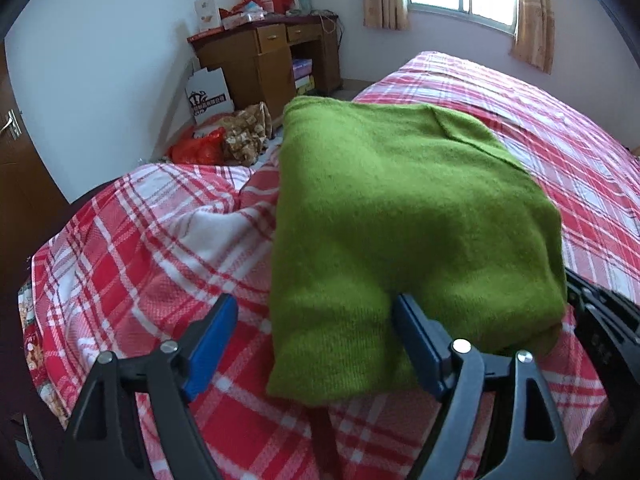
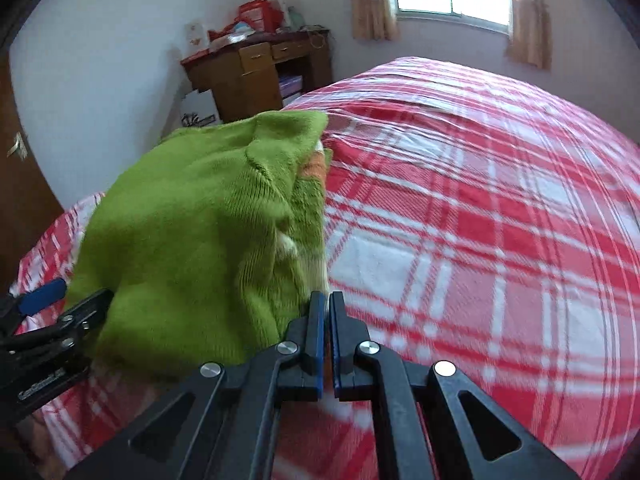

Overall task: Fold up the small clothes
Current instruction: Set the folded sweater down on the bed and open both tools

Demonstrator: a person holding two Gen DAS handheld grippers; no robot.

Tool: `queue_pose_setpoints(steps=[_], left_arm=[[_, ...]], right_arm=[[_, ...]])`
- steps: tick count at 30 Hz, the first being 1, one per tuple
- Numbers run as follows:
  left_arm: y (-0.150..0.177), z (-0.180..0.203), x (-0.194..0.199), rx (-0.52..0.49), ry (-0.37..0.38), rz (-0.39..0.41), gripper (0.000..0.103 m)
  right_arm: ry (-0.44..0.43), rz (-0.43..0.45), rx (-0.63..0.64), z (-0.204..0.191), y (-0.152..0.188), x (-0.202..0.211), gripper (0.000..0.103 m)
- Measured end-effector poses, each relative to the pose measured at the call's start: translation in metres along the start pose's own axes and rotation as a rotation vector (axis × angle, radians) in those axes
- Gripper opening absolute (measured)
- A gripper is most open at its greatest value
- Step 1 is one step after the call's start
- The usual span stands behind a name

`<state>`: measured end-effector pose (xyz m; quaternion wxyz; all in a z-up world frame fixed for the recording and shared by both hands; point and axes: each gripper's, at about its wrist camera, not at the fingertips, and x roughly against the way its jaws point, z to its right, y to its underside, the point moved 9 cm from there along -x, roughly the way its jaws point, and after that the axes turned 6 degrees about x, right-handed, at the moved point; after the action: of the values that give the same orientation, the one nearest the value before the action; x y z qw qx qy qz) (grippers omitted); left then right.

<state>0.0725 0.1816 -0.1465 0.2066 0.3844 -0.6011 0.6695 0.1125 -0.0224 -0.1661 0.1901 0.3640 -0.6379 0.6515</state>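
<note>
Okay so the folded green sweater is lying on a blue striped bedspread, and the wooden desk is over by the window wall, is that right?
Not quite: the bedspread is red and white plaid, not blue striped, as both wrist views show. The rest holds: the folded green sweater lies on it, and the wooden desk stands in the corner by the window wall.
</note>
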Motion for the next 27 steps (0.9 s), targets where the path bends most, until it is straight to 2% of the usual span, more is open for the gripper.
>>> queue_pose_setpoints(steps=[5, 9, 11, 12, 13, 15, 17, 23, 27], left_arm=[[0.021, -0.005, 0.014, -0.005, 0.008, -0.039, 0.082], [0.035, -0.01, 0.035, -0.001, 0.028, -0.026, 0.082], [0.038, -0.012, 0.045, -0.001, 0.027, -0.015, 0.084], [0.04, -0.012, 0.052, -0.002, 0.033, -0.005, 0.084], [0.04, -0.01, 0.059, -0.01, 0.038, 0.01, 0.085], [0.04, -0.009, 0.07, -0.029, 0.036, 0.035, 0.088], [0.041, -0.009, 0.08, -0.041, 0.03, 0.06, 0.094], [0.047, -0.011, 0.107, -0.059, 0.027, 0.102, 0.095], [0.047, -0.011, 0.13, -0.091, 0.017, 0.165, 0.098]], right_arm=[[-0.027, -0.012, -0.088, 0.001, 0.015, 0.032, 0.003], [-0.034, -0.001, -0.102, -0.01, 0.024, 0.058, 0.003], [-0.026, 0.014, -0.094, -0.017, 0.029, 0.071, 0.007], [-0.026, 0.022, -0.091, -0.019, 0.029, 0.076, 0.022], [-0.024, 0.035, -0.091, -0.022, 0.031, 0.083, 0.052], [-0.01, 0.089, -0.092, -0.026, 0.031, 0.1, 0.078], [-0.009, 0.119, -0.077, -0.032, 0.031, 0.115, 0.078], [0.014, 0.164, -0.053, -0.042, 0.034, 0.157, 0.078], [0.052, 0.227, -0.026, -0.046, 0.031, 0.188, 0.078]])
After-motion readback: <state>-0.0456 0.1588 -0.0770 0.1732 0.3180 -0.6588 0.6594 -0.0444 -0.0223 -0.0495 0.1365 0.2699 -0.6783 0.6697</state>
